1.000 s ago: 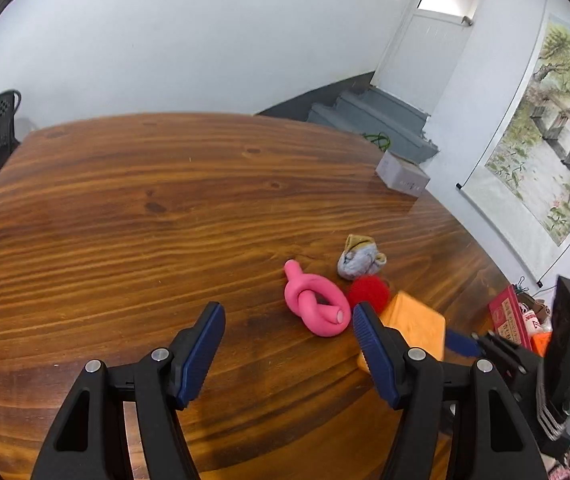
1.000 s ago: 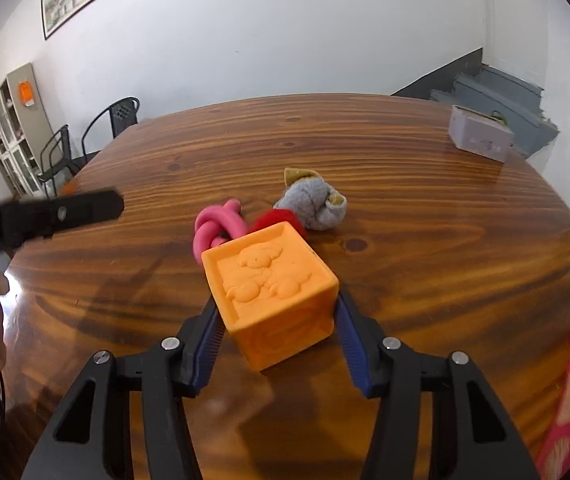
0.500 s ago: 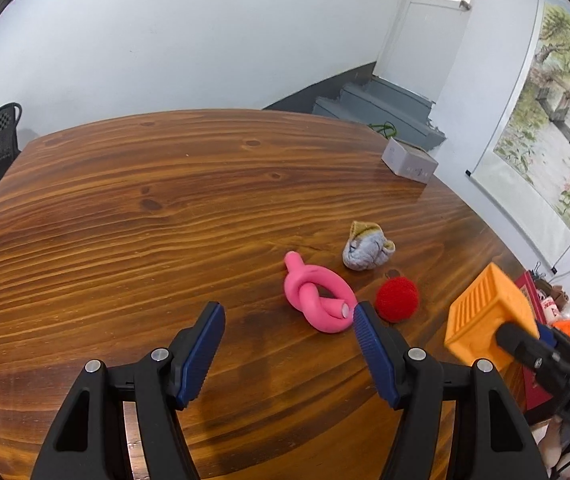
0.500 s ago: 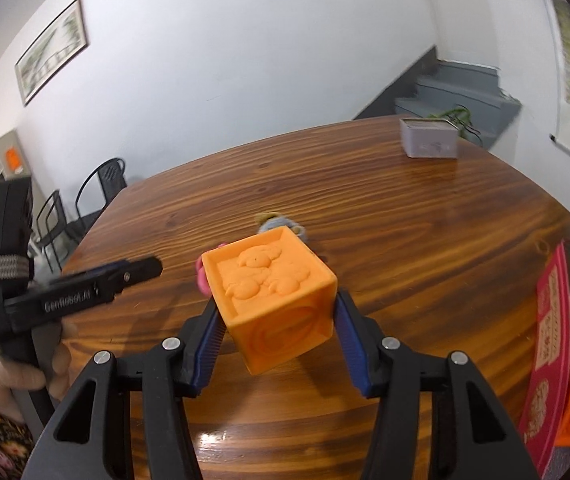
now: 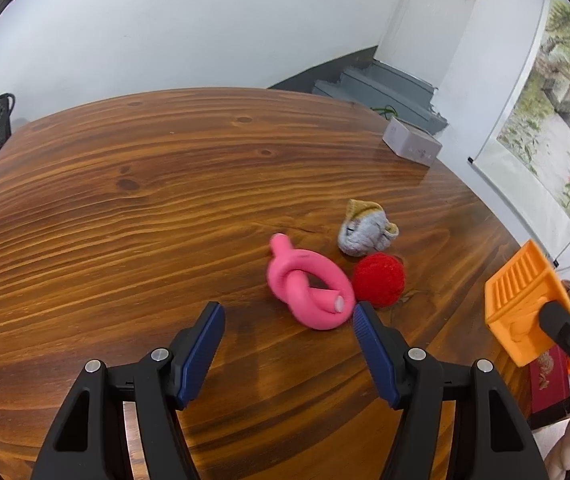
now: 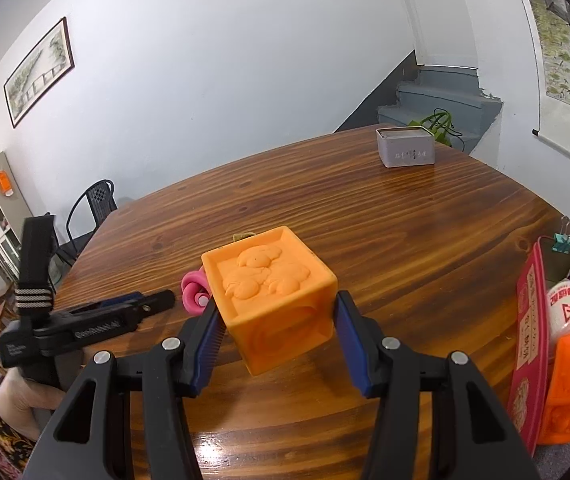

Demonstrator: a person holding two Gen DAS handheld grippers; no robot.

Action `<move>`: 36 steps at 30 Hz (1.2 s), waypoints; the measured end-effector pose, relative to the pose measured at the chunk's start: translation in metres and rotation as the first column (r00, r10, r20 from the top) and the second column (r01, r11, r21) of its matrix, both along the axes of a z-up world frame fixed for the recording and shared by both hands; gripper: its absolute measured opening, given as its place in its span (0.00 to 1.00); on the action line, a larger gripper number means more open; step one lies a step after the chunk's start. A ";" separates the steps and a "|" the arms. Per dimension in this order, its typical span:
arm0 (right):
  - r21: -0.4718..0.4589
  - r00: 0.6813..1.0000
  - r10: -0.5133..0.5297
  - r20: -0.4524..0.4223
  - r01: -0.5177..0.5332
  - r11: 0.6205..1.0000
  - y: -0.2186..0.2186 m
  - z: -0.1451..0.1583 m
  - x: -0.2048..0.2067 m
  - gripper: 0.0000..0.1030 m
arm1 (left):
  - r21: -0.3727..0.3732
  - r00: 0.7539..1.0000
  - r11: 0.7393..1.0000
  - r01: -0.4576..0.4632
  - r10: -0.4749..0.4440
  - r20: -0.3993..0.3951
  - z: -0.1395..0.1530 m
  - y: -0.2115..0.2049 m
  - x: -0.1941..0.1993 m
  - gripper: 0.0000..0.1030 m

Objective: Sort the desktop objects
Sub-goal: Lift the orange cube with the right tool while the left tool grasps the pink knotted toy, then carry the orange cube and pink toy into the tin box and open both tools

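My right gripper [image 6: 275, 316] clamped an orange cube [image 6: 271, 294] above the wooden table [image 6: 405, 220]. At nine o'clock, my left gripper [image 6: 125, 312] reached toward a pink knot toy [image 6: 193, 290]. A grey tin [image 6: 405, 146] sat at one o'clock.

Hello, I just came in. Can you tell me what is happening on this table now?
A person is sorting small things on a round wooden table. The right tool is shut on an orange rubber cube with an animal relief and holds it above the table. The left tool is open and empty, close to a pink knotted rubber tube. A red fuzzy ball and a grey crumpled sock lie beside the tube.
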State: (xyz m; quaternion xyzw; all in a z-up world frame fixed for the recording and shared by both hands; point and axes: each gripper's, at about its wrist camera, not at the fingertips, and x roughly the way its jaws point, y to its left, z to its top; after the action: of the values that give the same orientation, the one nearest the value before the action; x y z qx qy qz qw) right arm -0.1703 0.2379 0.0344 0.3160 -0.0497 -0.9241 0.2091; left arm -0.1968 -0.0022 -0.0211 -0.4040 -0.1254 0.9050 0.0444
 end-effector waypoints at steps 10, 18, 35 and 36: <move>-0.022 1.000 -0.024 -0.011 0.024 0.999 0.010 0.002 0.003 0.56 | -0.031 1.000 0.999 -0.021 0.022 0.021 -0.011 0.028 -0.034 0.66; -0.017 0.999 -0.026 -0.037 0.025 1.000 0.010 0.005 0.010 0.56 | -0.026 0.999 0.999 -0.047 0.047 0.021 -0.016 0.021 -0.037 0.54; -0.106 0.977 -0.203 -0.061 0.196 0.975 0.074 0.032 0.024 0.56 | 0.054 0.993 0.998 0.013 -0.007 -0.121 0.035 0.033 0.009 0.46; -0.080 0.966 -0.248 -0.068 0.243 0.967 0.086 0.038 0.027 0.56 | 0.057 0.991 0.998 0.029 -0.021 -0.131 0.039 0.038 0.013 0.46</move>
State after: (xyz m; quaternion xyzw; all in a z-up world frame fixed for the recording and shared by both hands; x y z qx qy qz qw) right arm -0.1434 0.3243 0.0724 0.2638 -0.1132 -0.9520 0.1060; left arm -0.1842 0.0356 0.0177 -0.3442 -0.1439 0.9247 0.0757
